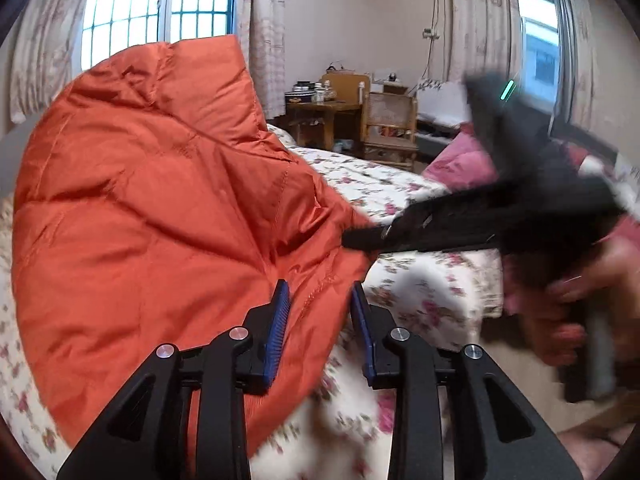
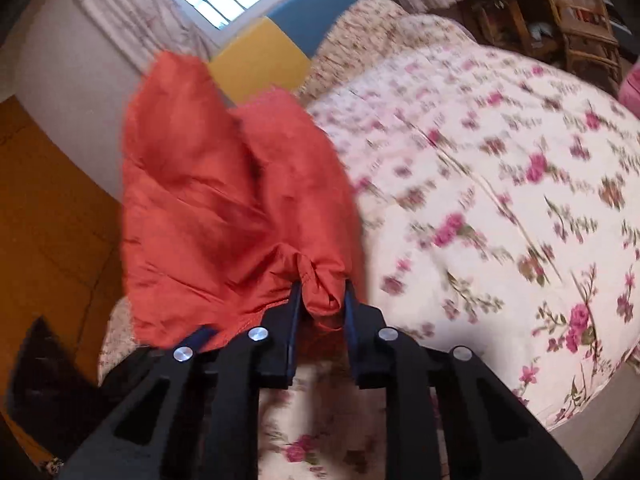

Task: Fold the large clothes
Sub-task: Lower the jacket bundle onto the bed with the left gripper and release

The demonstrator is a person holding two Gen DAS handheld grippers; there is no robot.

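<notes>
On the floral bedspread [image 2: 500,168] lies the task item, an orange puffer jacket [image 1: 160,200], bunched and puffed up, one part standing tall toward the window, its lower edge draped near the bed's side. Right gripper [image 2: 320,300] is clamped on a gathered wad of the jacket's edge fabric, jaws narrow with the cloth pinched between the pads. Left gripper [image 1: 320,304] sits partly open; the jacket's stitched hem lies in the gap, but the blue pads [image 1: 280,312] don't appear to press it, so no firm hold there. From the left wrist view the right gripper shows as a dark blur with a hand [image 1: 568,304] on its handle, reaching into the jacket's right edge. Beyond: headboard panels in yellow and blue, curtains, a wooden table [image 1: 320,112] and chair [image 1: 388,124], pink bedding far right. Risks, as judgement: slippery puffy fabric may slide out of the right pinch if pulled hard; the left jaws closing on one thin layer or missing the hem would leave the fold lopsided; trapped air may spring the fold back open.
</notes>
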